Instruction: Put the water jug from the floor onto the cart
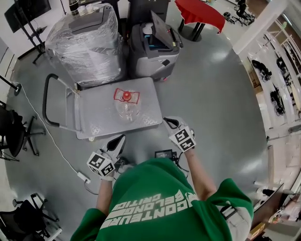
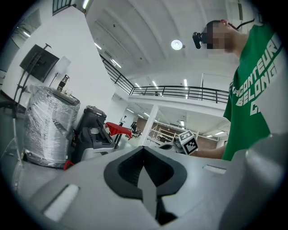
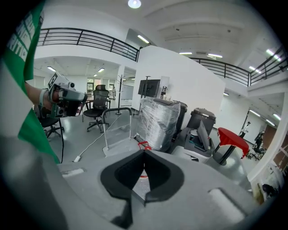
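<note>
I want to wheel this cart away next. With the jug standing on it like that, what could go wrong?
The water jug stands loose on the flat cart, with no rim or strap showing, so it might slide or topple when rolled. The cable on the floor beside the cart could snag a wheel.

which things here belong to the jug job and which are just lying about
Job in hand:
water jug, standing on the cart
left gripper and right gripper, both shut and empty

Lying about:
plastic-wrapped machine
grey machine
red table
office chair
</note>
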Demonstrator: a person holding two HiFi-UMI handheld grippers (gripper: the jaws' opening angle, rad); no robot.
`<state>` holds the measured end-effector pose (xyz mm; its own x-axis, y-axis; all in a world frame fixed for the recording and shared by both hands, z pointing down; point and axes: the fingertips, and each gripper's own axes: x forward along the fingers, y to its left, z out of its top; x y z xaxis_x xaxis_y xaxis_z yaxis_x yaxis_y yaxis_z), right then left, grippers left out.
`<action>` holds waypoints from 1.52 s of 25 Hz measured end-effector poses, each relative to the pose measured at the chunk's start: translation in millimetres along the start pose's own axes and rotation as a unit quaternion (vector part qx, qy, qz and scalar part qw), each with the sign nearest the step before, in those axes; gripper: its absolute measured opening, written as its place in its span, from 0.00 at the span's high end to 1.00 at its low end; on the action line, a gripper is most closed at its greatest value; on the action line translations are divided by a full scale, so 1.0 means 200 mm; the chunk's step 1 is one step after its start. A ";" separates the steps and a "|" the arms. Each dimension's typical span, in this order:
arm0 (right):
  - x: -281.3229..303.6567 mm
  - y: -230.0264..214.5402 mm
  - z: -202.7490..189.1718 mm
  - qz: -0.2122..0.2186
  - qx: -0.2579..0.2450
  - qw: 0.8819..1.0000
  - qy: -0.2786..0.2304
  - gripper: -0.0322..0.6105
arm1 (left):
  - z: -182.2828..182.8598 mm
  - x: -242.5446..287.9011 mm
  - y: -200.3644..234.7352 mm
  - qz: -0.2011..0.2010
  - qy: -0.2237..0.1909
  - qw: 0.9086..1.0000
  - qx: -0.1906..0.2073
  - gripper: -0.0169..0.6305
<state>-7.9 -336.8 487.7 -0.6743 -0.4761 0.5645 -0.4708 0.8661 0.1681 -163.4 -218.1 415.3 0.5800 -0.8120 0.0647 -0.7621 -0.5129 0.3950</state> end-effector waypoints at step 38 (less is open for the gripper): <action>-0.34 -0.19 -0.28 -0.055 0.051 0.997 0.002 0.96 | -0.13 0.35 -0.28 -0.078 0.043 0.996 0.004 0.96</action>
<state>87.9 -328.4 487.5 -0.6143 -0.5659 0.5499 -0.5963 0.7893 0.1462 -72.2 -239.3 420.6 0.7134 -0.6960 0.0819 -0.6633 -0.6330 0.3991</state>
